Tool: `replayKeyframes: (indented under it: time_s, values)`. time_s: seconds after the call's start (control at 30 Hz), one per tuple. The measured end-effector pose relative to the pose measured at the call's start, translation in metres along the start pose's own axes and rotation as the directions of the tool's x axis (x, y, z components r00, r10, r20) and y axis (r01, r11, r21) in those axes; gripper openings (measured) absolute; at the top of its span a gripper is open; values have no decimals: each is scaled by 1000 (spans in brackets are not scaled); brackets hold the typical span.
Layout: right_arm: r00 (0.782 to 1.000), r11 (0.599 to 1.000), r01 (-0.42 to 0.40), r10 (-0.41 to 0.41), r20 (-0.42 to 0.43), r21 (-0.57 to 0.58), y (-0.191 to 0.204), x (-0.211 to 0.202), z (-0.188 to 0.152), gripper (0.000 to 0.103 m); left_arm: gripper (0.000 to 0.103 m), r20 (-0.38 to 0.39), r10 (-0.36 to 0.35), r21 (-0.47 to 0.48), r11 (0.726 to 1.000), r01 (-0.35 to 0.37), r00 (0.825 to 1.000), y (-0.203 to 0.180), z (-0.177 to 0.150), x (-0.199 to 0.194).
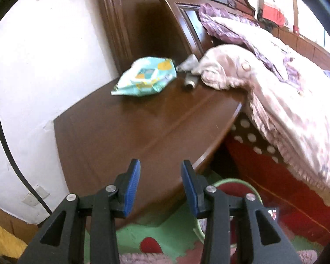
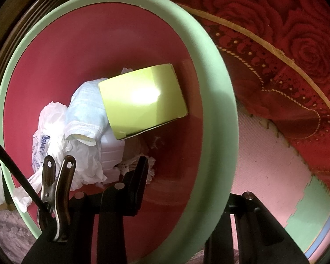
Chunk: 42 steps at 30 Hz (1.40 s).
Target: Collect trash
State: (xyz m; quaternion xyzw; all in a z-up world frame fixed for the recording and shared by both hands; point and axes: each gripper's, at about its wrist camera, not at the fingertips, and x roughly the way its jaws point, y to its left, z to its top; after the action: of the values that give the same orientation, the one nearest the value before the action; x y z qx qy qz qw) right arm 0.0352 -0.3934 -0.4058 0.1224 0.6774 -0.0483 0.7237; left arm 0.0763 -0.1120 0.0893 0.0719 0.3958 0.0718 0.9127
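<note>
left wrist view: left tongs [image 1: 160,187] gape partly, empty, above the surface [image 1: 125,136]; right tongs [image 2: 182,176] clamp the green bin rim [image 2: 217,114].

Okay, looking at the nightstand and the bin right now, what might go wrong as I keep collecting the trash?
1. The teal wrapper lies beside a small metal bottle and the blanket; reaching for it may knock the bottle or snag fabric.
2. The right gripper seems to straddle the green rim of the bin; a loose hold could tip it.
3. The yellow-green box leans high on the trash and might crowd new pieces out.
</note>
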Motion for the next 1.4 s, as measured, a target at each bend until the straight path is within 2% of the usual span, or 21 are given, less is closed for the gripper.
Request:
replayKeyframes:
  time_s: [0.27, 0.43, 0.57, 0.8, 0.87, 0.9, 0.97, 1.07, 1.27, 1.4]
  values:
    - [1000, 1000, 4, -4, 6, 1, -9, -8, 8, 32, 41, -5, 27, -61, 998, -28, 1000, 19, 41, 34]
    - [1000, 1000, 7, -7, 8, 1, -6, -12, 9, 32, 41, 48, 46, -76, 996, -43, 998, 21, 65, 62]
    - [1000, 1000, 8, -8, 8, -3, -5, -13, 9, 32, 41, 101, 71, -131, 990, -57, 992, 22, 87, 91]
    - [1000, 1000, 8, -8, 7, -2, -4, -13, 9, 32, 41, 31, 3, -294, 956, 7, 1000, 39, 114, 133]
    - [1000, 1000, 7, -7, 7, -2, -4, -14, 9, 32, 44, 26, -7, -311, 950, 14, 1000, 41, 119, 138]
    - [1000, 1000, 7, -7, 6, -3, -3, -14, 10, 32, 51, 27, -5, -317, 948, 14, 1000, 41, 121, 139]
    - [1000, 1000, 6, -6, 5, -3, -3, -15, 11, 33, 56, 27, -6, -334, 942, 15, 1000, 43, 122, 141]
    - [1000, 1000, 7, -7, 4, -4, -2, -16, 12, 33, 56, 15, -31, -360, 932, 34, 999, 45, 126, 146]
    - [1000, 1000, 5, -5, 4, -3, -2, -13, 13, 32, 60, 2, -105, -442, 892, 95, 994, 50, 127, 161]
    - [1000, 1000, 5, -5, 3, -3, -2, -13, 15, 32, 60, -16, -102, -470, 879, 82, 995, 52, 128, 172]
